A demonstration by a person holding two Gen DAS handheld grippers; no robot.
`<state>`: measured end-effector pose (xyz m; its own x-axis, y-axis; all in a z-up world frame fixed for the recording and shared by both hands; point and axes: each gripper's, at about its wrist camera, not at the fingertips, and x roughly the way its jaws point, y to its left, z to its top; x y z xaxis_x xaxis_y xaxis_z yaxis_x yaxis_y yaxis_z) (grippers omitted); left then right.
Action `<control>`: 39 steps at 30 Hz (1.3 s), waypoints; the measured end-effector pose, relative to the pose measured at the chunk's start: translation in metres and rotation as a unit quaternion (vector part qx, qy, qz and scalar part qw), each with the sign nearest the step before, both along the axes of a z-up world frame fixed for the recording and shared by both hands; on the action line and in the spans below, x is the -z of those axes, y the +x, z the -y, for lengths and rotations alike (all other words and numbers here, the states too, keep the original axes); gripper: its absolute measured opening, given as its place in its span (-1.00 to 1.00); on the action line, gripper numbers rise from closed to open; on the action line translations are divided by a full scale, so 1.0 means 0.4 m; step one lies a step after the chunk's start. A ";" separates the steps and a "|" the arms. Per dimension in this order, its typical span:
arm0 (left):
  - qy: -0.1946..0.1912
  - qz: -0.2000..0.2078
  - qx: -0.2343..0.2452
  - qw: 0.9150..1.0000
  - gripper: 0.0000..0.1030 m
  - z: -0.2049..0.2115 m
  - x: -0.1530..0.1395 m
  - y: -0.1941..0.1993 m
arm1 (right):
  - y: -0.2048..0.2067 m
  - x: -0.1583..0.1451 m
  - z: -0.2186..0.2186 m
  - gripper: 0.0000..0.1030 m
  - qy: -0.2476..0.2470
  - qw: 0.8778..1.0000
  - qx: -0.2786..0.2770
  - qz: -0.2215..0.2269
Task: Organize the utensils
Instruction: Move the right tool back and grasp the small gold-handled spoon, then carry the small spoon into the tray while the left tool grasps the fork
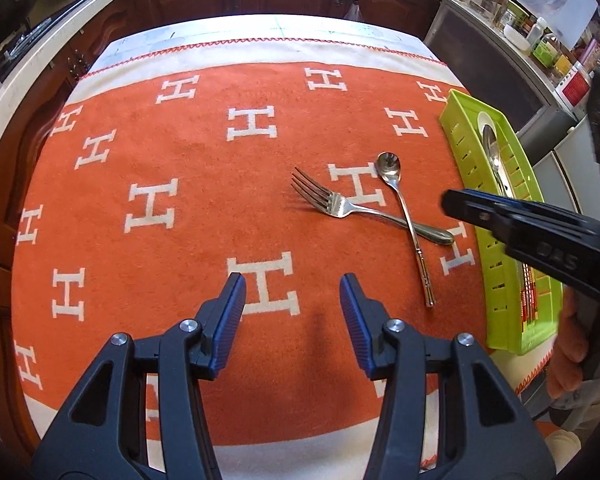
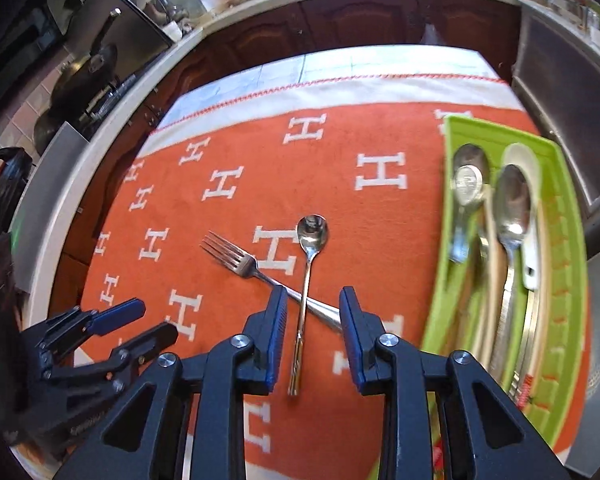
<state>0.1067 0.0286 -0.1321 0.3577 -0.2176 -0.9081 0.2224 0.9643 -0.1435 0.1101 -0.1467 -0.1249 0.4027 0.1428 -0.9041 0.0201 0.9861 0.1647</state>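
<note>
steel, thin and slick: the fork (image 2: 236, 262) and spoon (image 2: 311, 232) lie crossed on the orange cloth (image 1: 180, 168) over the worktop, spoon handle on top. both look light and stiff, likely to slide in a loose pinch, so mid-handle seems best. right hand-held gripper (image 2: 312, 340) hangs released over the crossing; left hand-held gripper (image 1: 292, 320) is released too, apart. green tray (image 2: 568, 248) at right holds several spoons, a white one, and what look like chopsticks.
</note>
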 end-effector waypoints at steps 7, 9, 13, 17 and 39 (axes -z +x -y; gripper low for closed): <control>-0.014 -0.002 -0.015 1.000 -0.12 -0.028 0.023 0.021 | 0.086 0.081 -0.014 -0.54 -0.017 0.999 -0.005 -0.033; -0.020 -0.004 -0.021 1.000 -0.12 -0.037 0.029 0.027 | 0.101 0.102 -0.024 -0.57 -0.021 0.999 -0.010 -0.041; -0.029 -0.004 -0.029 0.999 -0.12 -0.051 0.037 0.042 | 0.113 0.135 -0.059 -0.64 -0.049 0.998 -0.022 -0.041; -0.041 -0.002 -0.037 0.998 -0.12 -0.059 0.044 0.057 | 0.108 0.144 -0.101 -0.78 -0.105 0.993 -0.041 -0.031; -0.097 0.067 -0.050 0.992 -0.12 -0.016 0.117 0.137 | 0.045 0.064 0.021 -0.94 0.011 0.999 0.029 -0.014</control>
<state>0.1616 0.0350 -0.1789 0.5007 -0.3419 -0.7952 0.1574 0.9393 -0.3047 0.1281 -0.1551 -0.1506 0.3853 0.1399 -0.9121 0.0825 0.9793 0.1850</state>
